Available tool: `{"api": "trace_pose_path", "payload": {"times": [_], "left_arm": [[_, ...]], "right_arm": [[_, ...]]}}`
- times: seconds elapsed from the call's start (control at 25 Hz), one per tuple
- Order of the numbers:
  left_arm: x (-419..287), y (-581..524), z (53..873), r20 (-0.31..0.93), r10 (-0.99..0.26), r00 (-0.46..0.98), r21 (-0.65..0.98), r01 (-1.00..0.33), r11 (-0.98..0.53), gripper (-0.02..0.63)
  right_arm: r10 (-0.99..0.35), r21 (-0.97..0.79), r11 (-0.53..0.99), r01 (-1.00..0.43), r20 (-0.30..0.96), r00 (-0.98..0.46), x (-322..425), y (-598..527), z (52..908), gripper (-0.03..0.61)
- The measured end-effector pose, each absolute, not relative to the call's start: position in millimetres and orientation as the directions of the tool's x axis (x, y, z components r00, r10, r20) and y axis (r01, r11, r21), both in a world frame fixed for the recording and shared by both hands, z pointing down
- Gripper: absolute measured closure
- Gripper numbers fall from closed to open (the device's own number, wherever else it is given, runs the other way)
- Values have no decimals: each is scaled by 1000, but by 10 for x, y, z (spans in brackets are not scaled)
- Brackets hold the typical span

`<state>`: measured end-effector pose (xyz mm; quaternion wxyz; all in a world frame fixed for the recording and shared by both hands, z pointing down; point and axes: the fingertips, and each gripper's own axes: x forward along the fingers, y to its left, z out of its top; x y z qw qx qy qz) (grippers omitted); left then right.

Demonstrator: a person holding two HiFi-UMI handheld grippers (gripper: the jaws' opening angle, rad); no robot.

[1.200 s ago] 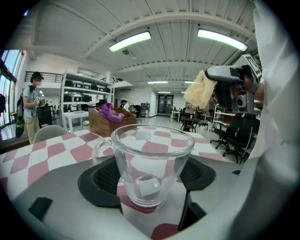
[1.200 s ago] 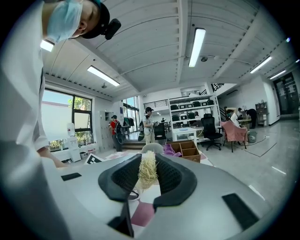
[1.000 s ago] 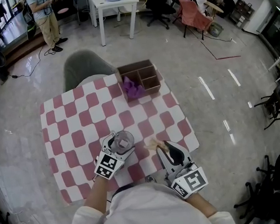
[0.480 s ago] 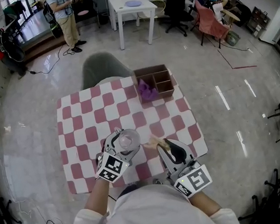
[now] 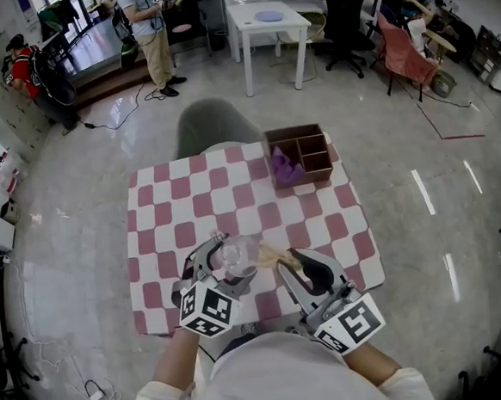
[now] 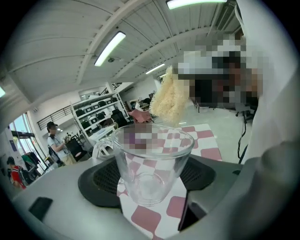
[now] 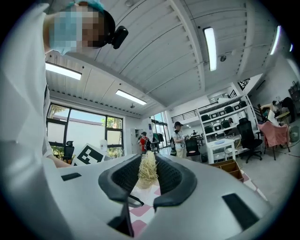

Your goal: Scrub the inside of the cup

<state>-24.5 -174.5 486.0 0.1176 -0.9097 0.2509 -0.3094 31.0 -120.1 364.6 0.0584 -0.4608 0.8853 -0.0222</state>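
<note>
Probably a lab or workshop: storage shelving (image 7: 228, 117), office chairs (image 5: 342, 15), white table (image 5: 266, 17), glossy floor (image 5: 85, 178).

Bright, even light is given by ceiling strip lights (image 6: 108, 47) at 11 o'clock in the left gripper view and by windows (image 7: 75, 131) at 9 o'clock in the right one. Glare streaks are thrown on the polished floor (image 5: 423, 192) at 3 o'clock in the head view. Edges are bent throughout, both gripper views are ringed in black, and the cup (image 6: 152, 164) is rendered sharp.
</note>
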Motion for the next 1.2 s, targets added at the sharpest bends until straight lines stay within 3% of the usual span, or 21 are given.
{"api": "trace_pose_path", "payload": {"times": [0.56, 1.2], "left_arm": [[-332, -1524, 4747, 511, -616, 600, -515, -361, -778, 250], [-483, -1611, 4708, 497, -682, 536, -608, -346, -715, 250]], "right_arm": [[-681, -2, 732, -681, -35, -731, -183, -1143, 3706, 474], [-608, 107, 793, -600, 62, -792, -537, -1211, 3800, 474]]}}
